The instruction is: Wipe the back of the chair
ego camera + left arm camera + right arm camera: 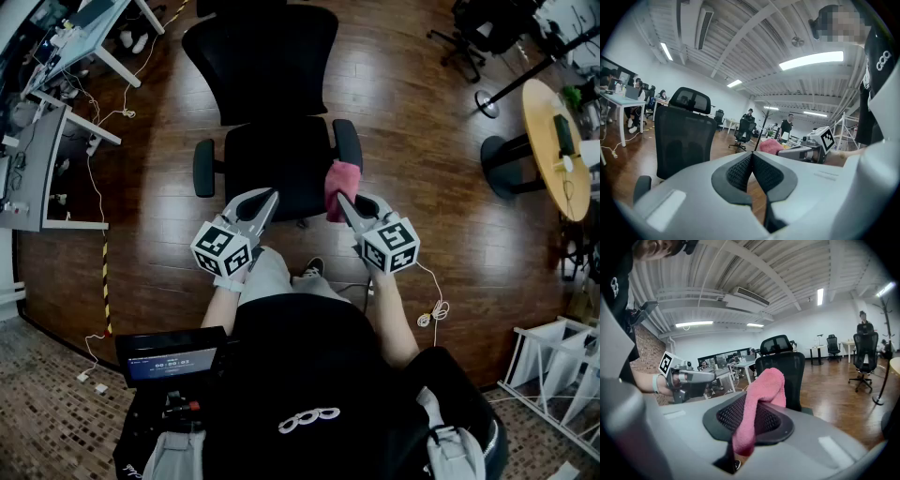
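A black office chair with a mesh back stands in front of me, its seat facing me. In the left gripper view the chair back rises upright at left; in the right gripper view the chair back is straight ahead. My right gripper is shut on a pink cloth, held over the seat's right front corner by the armrest. The cloth droops between the jaws. My left gripper is shut with nothing in it, over the seat's front left.
Dark wooden floor surrounds the chair. White desks with cables stand at far left, a round wooden table and another black chair at right. A white rack is at lower right. People sit and stand in the distance.
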A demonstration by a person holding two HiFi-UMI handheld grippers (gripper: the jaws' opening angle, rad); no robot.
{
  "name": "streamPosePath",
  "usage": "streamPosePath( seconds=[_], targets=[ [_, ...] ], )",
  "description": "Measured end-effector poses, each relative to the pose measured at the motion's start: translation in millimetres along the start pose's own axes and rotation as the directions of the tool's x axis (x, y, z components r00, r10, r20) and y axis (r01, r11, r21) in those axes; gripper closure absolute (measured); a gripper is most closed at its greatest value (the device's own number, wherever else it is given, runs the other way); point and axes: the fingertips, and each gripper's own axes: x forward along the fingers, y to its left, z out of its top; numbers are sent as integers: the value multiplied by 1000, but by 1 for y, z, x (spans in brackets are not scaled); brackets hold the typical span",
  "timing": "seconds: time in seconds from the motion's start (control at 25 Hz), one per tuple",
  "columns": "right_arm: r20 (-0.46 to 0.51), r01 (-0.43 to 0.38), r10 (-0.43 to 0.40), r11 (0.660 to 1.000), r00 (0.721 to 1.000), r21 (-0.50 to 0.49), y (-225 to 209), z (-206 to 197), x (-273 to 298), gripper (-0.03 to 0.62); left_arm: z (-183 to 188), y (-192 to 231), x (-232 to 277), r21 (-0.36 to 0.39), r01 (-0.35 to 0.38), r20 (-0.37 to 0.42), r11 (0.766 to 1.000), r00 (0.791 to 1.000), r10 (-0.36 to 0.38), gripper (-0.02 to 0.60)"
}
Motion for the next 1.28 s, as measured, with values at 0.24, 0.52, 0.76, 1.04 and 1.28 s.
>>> streamPosePath(
  seconds=[0.24, 0.52, 0.76, 1.04, 1.28],
  targets=[
    [-10, -2, 2, 1000, 1000, -6, -4, 1, 1, 554, 6, -1, 1, 4, -1, 24, 1000, 1000, 1, 588],
    [-19, 15, -15, 1000, 1000, -12, -10, 31, 74, 554, 30, 69, 11, 5, 35, 25, 999, 999, -35, 588],
    [-11, 23, -23, 999, 1000, -28, -6, 57, 130, 554, 48, 114, 18, 3, 101, 17, 995, 995, -101, 588],
    [-38, 50, -51, 998, 998, -39, -3, 66, 176, 554, 51, 154, 21, -25, 145, 2, 989, 989, -145, 588],
    [-59, 36, -39, 998, 997, -56, -24, 69, 201, 554, 46, 171, 38, -42, 124, -21, 991, 992, -125, 588]
  ],
)
